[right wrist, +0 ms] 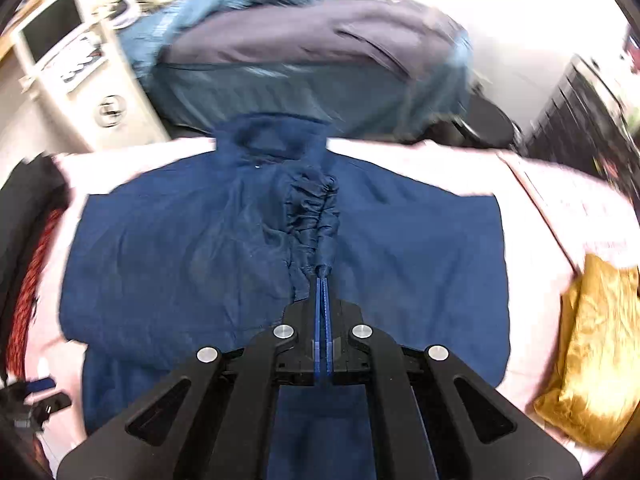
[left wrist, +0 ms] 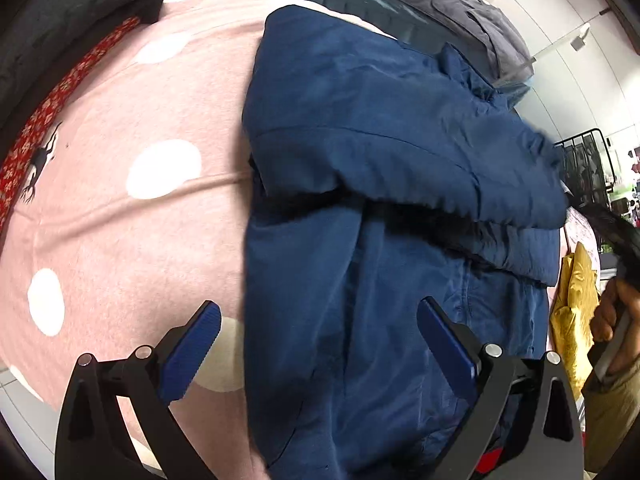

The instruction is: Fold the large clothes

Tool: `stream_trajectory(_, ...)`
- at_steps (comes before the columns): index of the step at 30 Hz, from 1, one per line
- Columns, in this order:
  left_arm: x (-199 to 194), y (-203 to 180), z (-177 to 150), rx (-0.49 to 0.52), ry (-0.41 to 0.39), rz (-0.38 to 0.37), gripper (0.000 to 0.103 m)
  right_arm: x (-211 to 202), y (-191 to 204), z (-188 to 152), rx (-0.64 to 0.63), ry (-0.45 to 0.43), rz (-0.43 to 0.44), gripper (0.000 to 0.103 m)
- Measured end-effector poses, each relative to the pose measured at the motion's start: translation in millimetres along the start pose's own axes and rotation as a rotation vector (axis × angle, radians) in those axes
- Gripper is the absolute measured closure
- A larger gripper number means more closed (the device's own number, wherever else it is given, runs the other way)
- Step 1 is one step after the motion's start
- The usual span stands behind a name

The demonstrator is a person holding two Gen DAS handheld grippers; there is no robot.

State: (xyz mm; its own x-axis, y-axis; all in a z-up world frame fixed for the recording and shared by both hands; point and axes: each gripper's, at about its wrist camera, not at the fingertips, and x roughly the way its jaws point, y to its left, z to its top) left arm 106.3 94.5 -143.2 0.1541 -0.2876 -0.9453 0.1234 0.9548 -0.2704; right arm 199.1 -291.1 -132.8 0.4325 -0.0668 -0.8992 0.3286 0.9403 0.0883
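A navy blue jacket point(left wrist: 360, 152) lies spread on a pink bed cover with white dots point(left wrist: 120, 152). In the right wrist view the jacket point(right wrist: 180, 248) lies flat with its collar at the far side. My right gripper point(right wrist: 322, 276) is shut on the gathered cuff of a sleeve point(right wrist: 312, 208) and holds it above the jacket's middle. My left gripper point(left wrist: 320, 320) is open and empty, just above the jacket's near left edge. Its left finger is over the pink cover, its right finger over the jacket.
A pile of grey and teal clothes point(right wrist: 312, 52) lies beyond the jacket. A golden cushion point(right wrist: 592, 352) sits at the right of the bed. A dark cushion point(left wrist: 72, 12) and red patterned cloth point(left wrist: 48, 112) lie at the left. A white cabinet point(right wrist: 72, 60) stands far left.
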Motion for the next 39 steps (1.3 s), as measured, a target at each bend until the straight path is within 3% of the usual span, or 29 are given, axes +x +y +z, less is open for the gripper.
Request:
stream_trajectory(3,5.4,-0.8,-0.2,0.000,0.011,0.004,0.007,39.4,-18.8,-5.4,0.082,0.155,0.034,0.100)
stream_trajectory(5,9.6,-1.0,1.3,0.005,0.020,0.016,0.007,55.7,-24.8,-11.9,0.099,0.215,0.043,0.093)
stream_trajectory(7,11.3,-3.9,4.2,0.027,0.021,0.045,0.007,56.9,-36.4,-20.2,0.142,0.219,0.017,0.062)
stream_trajectory(9,9.8,-9.1,9.9,0.060,0.007,0.078,0.007,43.5,-42.8,-22.9,0.193,0.170,0.010,0.047)
stream_trajectory(12,3.0,-25.6,28.8,0.138,-0.047,0.133,0.007,28.2,-39.0,-16.0,0.169,0.110,0.029,0.045)
stream_trajectory(14,3.8,-45.9,44.7,0.205,-0.068,0.149,0.007,27.7,-23.7,-7.5,0.106,0.101,0.038,0.036)
stream_trajectory(16,10.4,-69.1,60.4,0.280,-0.076,0.163,0.007,34.6,-8.6,-5.3,0.054,0.115,0.048,0.032)
stream_trajectory(19,34.6,-96.1,79.9,0.355,-0.055,0.188,0.007,57.7,2.4,-8.8,0.009,0.175,-0.004,0.032)
stream_trajectory(21,56.1,-98.9,90.5,0.343,-0.011,0.207,0.007,77.8,1.2,-14.0,0.035,0.228,-0.017,0.031)
stream_trajectory(25,96.5,-92.8,104.5,0.305,0.058,0.247,0.005,95.7,-11.6,-23.1,0.092,0.266,-0.015,0.017)
stream_trajectory(30,121.8,-95.2,114.3,0.329,0.082,0.285,0.005,125.1,-18.0,-16.8,0.095,0.317,0.018,0.006)
stream_trajectory(39,145.2,-78.2,148.4,0.276,0.150,0.186,0.004,152.0,-30.3,-0.3,0.179,0.342,0.024,0.004)
